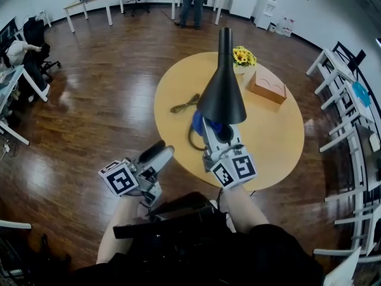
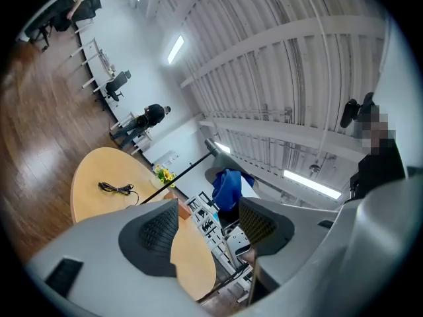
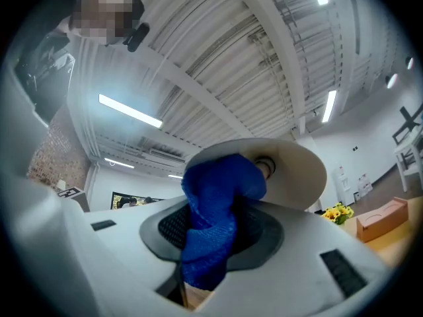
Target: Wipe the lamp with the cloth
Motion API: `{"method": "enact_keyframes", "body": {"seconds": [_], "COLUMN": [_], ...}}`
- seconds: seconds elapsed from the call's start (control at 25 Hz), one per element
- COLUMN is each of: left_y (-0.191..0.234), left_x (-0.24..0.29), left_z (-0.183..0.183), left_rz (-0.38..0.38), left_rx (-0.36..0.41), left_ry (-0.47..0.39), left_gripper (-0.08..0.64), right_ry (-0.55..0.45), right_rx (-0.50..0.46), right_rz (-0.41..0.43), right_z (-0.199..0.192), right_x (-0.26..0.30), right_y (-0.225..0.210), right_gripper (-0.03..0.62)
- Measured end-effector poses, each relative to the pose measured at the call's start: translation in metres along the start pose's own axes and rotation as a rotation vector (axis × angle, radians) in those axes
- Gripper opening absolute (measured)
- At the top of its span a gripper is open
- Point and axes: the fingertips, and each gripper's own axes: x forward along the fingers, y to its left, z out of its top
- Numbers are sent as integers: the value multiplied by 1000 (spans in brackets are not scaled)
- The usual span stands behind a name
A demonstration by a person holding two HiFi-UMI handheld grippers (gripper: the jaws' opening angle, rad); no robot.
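The right gripper is clamped on a bunched blue cloth. Its pads pinch the middle of the cloth, a wad stands up past the tips and a tail hangs down behind them. The gripper points slightly upward, and directly ahead of and above its tips is the lamp, a black cone shade on a thin stem. In the right gripper view the pale inside of the shade fills the space just beyond the cloth, and the top of the wad sits at the lower rim, near the bulb socket. Whether the fabric is pressing on the shade or is just short of it cannot be told. The left gripper is held off to the side, well apart from the lamp. Its jaws are spread with nothing between them, and the lamp and cloth show only in the distance through the gap. The lamp's base stands on the round desk, beyond and below both grippers. Yellow flowers, a small box and a loose cable lie farther out. As a judgement, the wiping is only at its start or an early pass. The cloth is gripped and brought to the shade's underside, while the outer cone, the neck and the stem appear left to do.
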Motion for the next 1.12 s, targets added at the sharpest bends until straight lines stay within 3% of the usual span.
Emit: {"method": "enact_keyframes", "body": {"seconds": [0.4,0.6,0.88,1.04,1.12], "left_y": [-13,-33,-65,-73,-75], "left_x": [8,22,54,69,76], "left_z": [2,18,31,33,32], "left_rz": [-11,-41,-66,-68,-58], "left_rx": [28,130,318,313,310], "left_ry": [-8,-31,-84,-135,-160], "left_gripper": [278,279,279,279,279], "right_ry": [-17,-8,55,48,3], "right_rx": [-8,-26,-86,-225,-236], "right_rz": [13,-14,22,127,188], "right_z": [13,17,29,76,103], "right_x": [-34,-58,-101,-87,-61], "right_y": [3,-14,-54,-86,-100], "right_gripper": [123,123,123,123,123]}}
